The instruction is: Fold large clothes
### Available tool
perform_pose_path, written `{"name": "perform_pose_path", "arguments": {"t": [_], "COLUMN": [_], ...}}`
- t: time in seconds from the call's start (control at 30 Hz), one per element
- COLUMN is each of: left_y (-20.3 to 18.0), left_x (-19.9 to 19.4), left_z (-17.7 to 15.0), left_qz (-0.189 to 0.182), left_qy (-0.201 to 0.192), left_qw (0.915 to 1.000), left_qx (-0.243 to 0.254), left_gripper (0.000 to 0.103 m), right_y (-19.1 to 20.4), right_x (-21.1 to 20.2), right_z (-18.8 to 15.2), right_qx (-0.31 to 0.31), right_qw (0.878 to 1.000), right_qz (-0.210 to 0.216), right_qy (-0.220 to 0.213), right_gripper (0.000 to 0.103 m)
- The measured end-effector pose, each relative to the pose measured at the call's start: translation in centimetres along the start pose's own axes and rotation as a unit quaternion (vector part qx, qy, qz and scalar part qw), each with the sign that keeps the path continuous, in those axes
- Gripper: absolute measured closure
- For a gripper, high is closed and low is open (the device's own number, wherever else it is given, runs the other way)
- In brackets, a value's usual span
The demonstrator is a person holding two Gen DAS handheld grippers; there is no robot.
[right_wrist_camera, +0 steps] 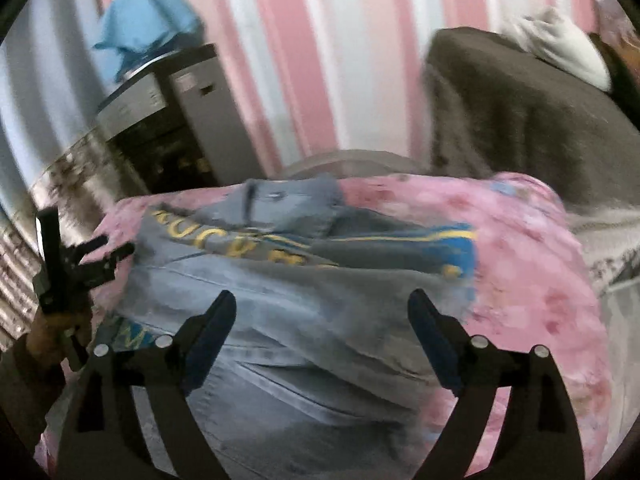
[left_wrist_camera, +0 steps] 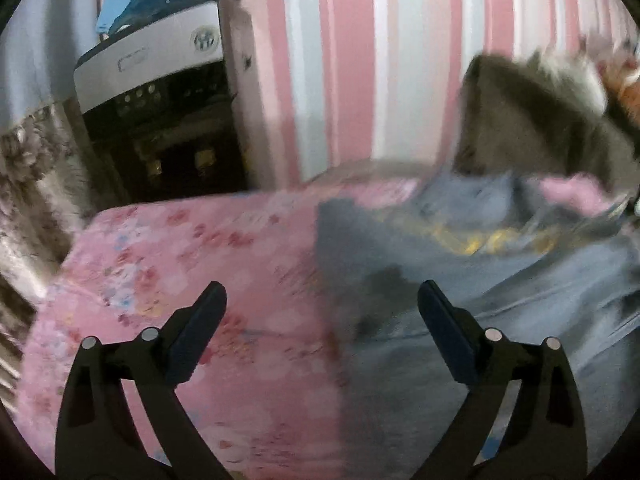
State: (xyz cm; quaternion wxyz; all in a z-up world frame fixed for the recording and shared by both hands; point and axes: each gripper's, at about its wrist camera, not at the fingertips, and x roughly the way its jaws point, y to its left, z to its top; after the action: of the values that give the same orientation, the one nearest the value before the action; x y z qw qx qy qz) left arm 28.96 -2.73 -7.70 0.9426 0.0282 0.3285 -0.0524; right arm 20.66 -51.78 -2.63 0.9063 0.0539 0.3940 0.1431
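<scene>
My left gripper [left_wrist_camera: 322, 308] has its fingers spread wide and holds nothing, hovering over the line where the denim jacket [left_wrist_camera: 460, 304] meets the pink flowered sheet [left_wrist_camera: 168, 264]; my right gripper [right_wrist_camera: 322, 312] is spread just as wide and just as empty, poised above the middle of the jacket [right_wrist_camera: 288, 320]; from the right wrist view I can also see my left gripper [right_wrist_camera: 96, 260] off at the jacket's left edge, near the cloth, though I cannot tell if it touches; the jacket lies across the bed [right_wrist_camera: 532, 280], rumpled, with yellow lettering and a blue patch showing and what looks like a collar or cuff bunched at the far side; beyond the bed stand a striped pink wall [left_wrist_camera: 344, 60], a grey appliance with a blue cloth on top [left_wrist_camera: 152, 60] and a dark brown blanket [right_wrist_camera: 520, 112]; I judge the folding barely begun or only partly done, since no neat crease shows and both pictures are blurred; smoothing and the main folds seem to remain.
</scene>
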Motion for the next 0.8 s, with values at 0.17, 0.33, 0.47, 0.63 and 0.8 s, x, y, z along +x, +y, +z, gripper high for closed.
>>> {"name": "perform_pose_path", "arguments": {"t": [0.17,0.33,0.47,0.63,0.8], "left_y": [-1.1,-3.9,-5.0,-4.6,-3.9], "left_x": [-0.9,-0.3,1.5,3.1,3.4], "left_z": [1.7,2.0,1.3,0.1,-0.1], "left_qz": [-0.041,-0.032,-0.013,0.011,0.009], "left_qy": [-0.008,-0.003,0.012,0.027,0.035], "left_qw": [0.9983,0.9990,0.9997,0.9996,0.9993], "left_qx": [-0.041,-0.030,-0.015,0.000,-0.012], "left_gripper": [0.004,0.003,0.003,0.003,0.003], "right_y": [3.8,6.3,5.1,0.3,-1.1], "right_x": [2.3,6.1,8.8,8.7,6.0], "right_z": [0.5,0.0,-0.9,-1.9,-2.1], "right_qx": [-0.017,-0.031,-0.019,0.027,0.056], "right_qw": [1.000,0.999,0.995,0.989,0.992], "right_qz": [0.008,-0.009,-0.056,-0.097,-0.079], "right_qy": [0.009,0.031,0.078,0.108,0.084], "right_gripper": [0.014,0.008,0.008,0.010,0.009]}}
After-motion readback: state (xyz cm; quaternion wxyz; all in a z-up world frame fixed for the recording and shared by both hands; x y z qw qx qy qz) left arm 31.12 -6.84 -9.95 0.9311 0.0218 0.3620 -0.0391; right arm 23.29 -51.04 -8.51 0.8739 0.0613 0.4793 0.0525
